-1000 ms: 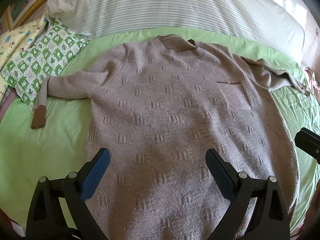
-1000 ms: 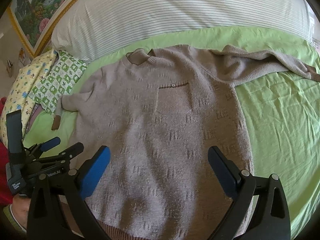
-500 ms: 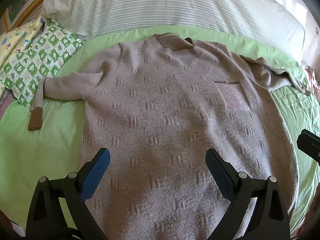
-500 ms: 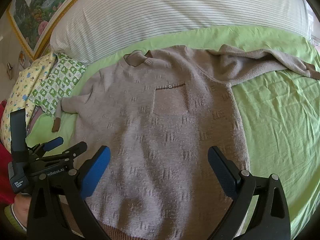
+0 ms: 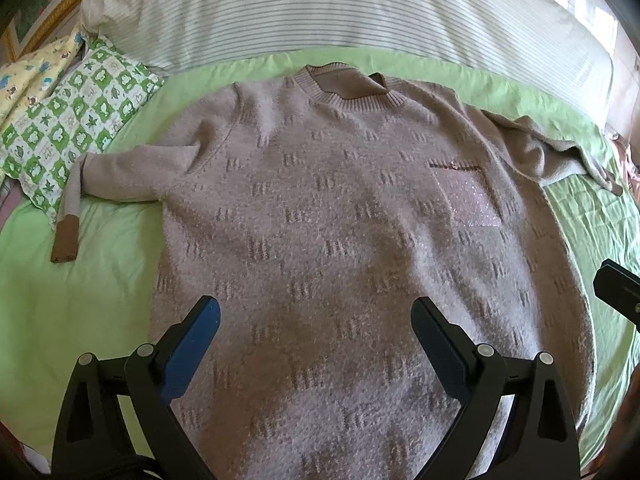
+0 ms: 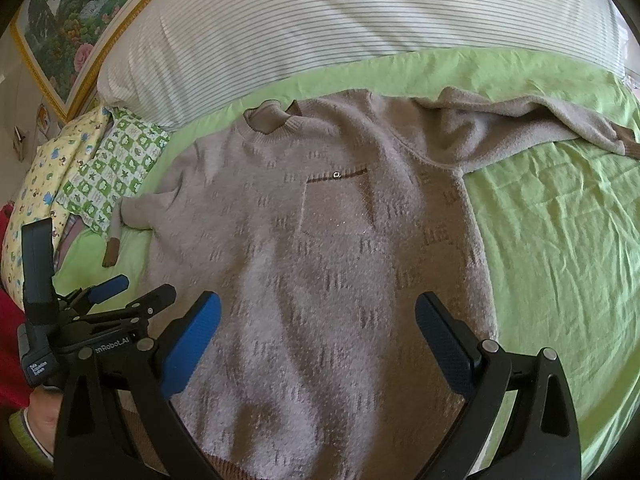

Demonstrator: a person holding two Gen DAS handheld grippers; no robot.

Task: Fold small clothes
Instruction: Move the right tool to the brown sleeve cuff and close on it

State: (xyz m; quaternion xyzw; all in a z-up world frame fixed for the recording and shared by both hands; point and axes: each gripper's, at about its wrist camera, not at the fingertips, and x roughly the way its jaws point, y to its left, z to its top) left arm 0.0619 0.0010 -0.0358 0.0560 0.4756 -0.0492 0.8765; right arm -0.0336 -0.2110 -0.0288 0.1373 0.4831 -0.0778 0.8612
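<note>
Looking along my left tongs [image 5: 316, 328]: both blue-padded fingers [image 5: 192, 344] spread wide, nothing between them, hovering over the lower body of the sweater [image 5: 340, 220]. Sweater is taupe knit with a repeating woven motif, lying front-up and flat on the green sheet [image 5: 80, 300]. Ribbed collar [image 5: 344, 92] at the sweater's far end. Chest pocket [image 5: 466, 196], faintly glittery, on the right of the sweater's front. One sleeve runs out from the sweater's left shoulder, bends, and ends in a brown cuff [image 5: 64, 240] on the sheet. Other sleeve [image 5: 560, 156] lies crumpled off the right shoulder. Beyond the collar, a striped bolster [image 5: 340, 12]; left of the sweater's left sleeve, a green-checked pillow [image 5: 76, 120]. A black piece of my right tongs [image 5: 618, 290] shows at the frame edge, right of the sweater's hem side.

Looking along my right tongs [image 6: 318, 328]: fingers [image 6: 444, 340] also wide apart and empty, over the sweater's [image 6: 340, 280] lower half. Brown hem band [image 6: 224, 466] visible nearest the camera. Pocket [image 6: 338, 204] sits mid-chest with a dark trim and a small tag. Right sleeve [image 6: 520, 128] stretches away from the sweater across the sheet [image 6: 560, 260]. My left tongs [image 6: 128, 292] float over the sweater's left edge, jaws parted. Checked pillow [image 6: 116, 168] and a yellow printed pillow [image 6: 48, 176] lie left of the sweater; a framed floral painting [image 6: 72, 20] hangs beyond them.
</note>
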